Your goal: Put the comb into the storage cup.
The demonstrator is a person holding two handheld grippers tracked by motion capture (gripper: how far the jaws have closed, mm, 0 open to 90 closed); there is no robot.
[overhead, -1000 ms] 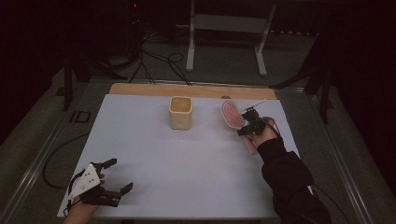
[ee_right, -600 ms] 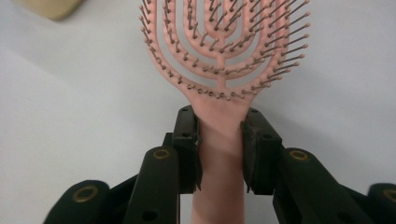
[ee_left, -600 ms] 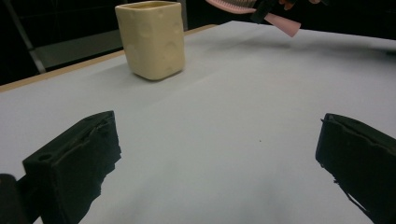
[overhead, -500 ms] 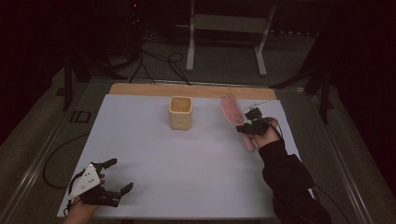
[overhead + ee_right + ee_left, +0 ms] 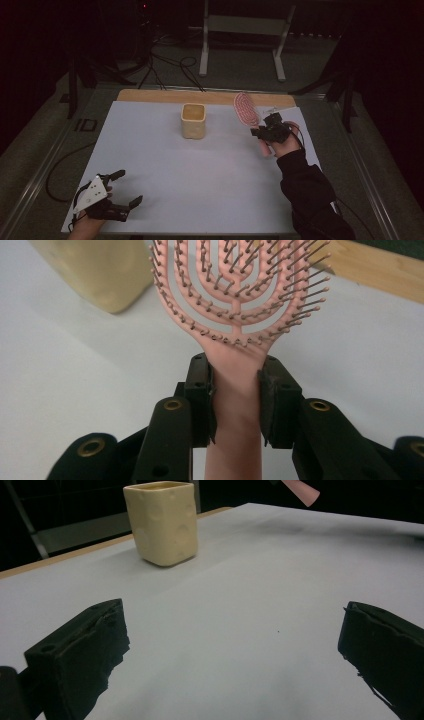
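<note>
A pink hairbrush point(image 5: 246, 108) with a vented, bristled head point(image 5: 235, 285) is held off the table at the right. My right gripper point(image 5: 267, 131) is shut on its handle point(image 5: 235, 400), just below the head, which tilts up and to the left. A cream square cup point(image 5: 193, 120) stands upright at the table's far middle, left of the brush; it is also seen as the cup point(image 5: 161, 521) and cup point(image 5: 100, 270). My left gripper point(image 5: 122, 189) rests open near the front left corner, its fingers point(image 5: 82, 652) wide apart with bare table between them.
The white table top point(image 5: 200, 175) has a wooden strip point(image 5: 160, 96) along its far edge. Cables point(image 5: 165, 67) and a metal stand point(image 5: 242, 30) lie on the floor beyond. A black sleeve point(image 5: 310, 195) crosses the front right of the table.
My right gripper has lifted the hairbrush and tilted its head more upright, shifting slightly toward the front. The left gripper has not moved.
</note>
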